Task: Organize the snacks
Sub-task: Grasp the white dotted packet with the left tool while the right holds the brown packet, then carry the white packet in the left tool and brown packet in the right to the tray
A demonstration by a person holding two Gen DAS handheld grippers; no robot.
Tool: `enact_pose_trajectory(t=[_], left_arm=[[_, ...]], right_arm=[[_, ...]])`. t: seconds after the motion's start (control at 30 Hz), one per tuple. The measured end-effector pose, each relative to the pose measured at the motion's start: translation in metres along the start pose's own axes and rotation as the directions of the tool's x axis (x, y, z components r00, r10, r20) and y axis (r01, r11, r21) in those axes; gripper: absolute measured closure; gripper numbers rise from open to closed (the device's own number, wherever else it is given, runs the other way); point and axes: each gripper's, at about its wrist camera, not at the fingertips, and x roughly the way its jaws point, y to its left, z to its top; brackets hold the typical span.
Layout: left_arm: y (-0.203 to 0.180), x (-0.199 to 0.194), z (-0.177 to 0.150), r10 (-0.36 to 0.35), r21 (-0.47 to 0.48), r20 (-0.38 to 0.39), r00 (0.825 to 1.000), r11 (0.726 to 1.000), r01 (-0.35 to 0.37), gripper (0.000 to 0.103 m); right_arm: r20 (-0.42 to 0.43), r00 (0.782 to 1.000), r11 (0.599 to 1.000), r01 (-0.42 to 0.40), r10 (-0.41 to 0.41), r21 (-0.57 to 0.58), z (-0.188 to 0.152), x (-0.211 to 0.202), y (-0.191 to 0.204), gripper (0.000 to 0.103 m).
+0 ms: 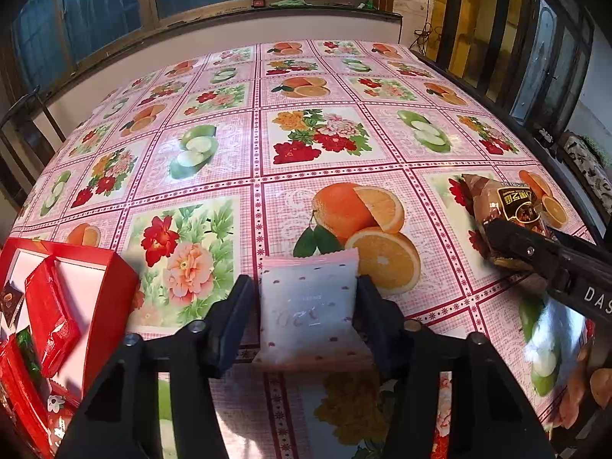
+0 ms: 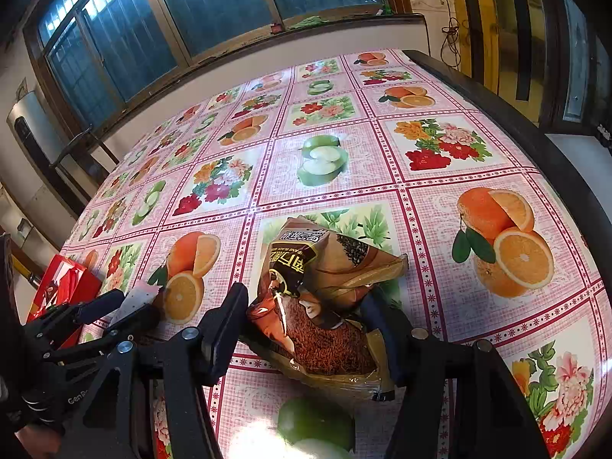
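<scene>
Lying on the table w/ the fruit-and-flower cloth [image 1: 313, 88], a small white snack packet [image 1: 308, 308] with little dots sat between the two fingers of the left gripper [image 1: 306, 298]; the right finger touched its edge and the left finger was close against its other side, so the jaws stood narrow around the packet, gripping it as far as I could see. No earlier view was given for this. To the left of the packet, near the table's edge, was an open red box [image 1: 95, 287] w/ red packets [image 1: 49, 317] inside, approx. just beside the left gripper. On the other side, well apart from the white packet, a brown snack bag [image 2: 329, 306] lay on the cloth, and the right gripper [image 2: 310, 313] had its fingers at both sides of it, pressing into the crumpled foil, i.e. half closed and holding the bag. Behind the table were dark windows [image 2: 160, 19].
</scene>
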Motion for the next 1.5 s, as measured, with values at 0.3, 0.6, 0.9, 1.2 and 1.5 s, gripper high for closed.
enact_pose_trajectory(t=[0.3, 0.6, 0.9, 1.2, 1.5], left_arm=[[-0.001, -0.003, 0.0, -0.025, -0.004, 0.021, 0.999, 1.0, 0.025, 0.064], [0.005, -0.018, -0.007, -0.068, -0.013, 0.046, 0.997, 0.998, 0.068, 0.069], [0.009, -0.069, -0.044, -0.177, -0.024, 0.136, 0.975, 0.983, 0.182, 0.069], [0.036, -0.137, -0.092, -0.176, -0.012, 0.253, 0.951, 0.983, 0.185, 0.069], [0.13, -0.19, -0.113, 0.025, -0.158, 0.344, 0.939, 0.987, 0.031, 0.069]], right_arm=[[0.004, 1.0, 1.0, -0.002, 0.002, 0.011, 0.0, -0.001, -0.002, 0.039], [-0.031, 0.999, 0.999, -0.032, 0.032, 0.01, -0.009, -0.013, 0.005, 0.039], [0.036, 0.98, 0.979, -0.199, 0.198, 0.048, -0.038, -0.067, 0.012, 0.039], [0.02, 0.961, 0.959, -0.274, 0.276, -0.069, -0.078, -0.09, 0.066, 0.039], [-0.054, 0.931, 0.893, -0.363, 0.362, -0.266, -0.08, -0.077, 0.181, 0.039]])
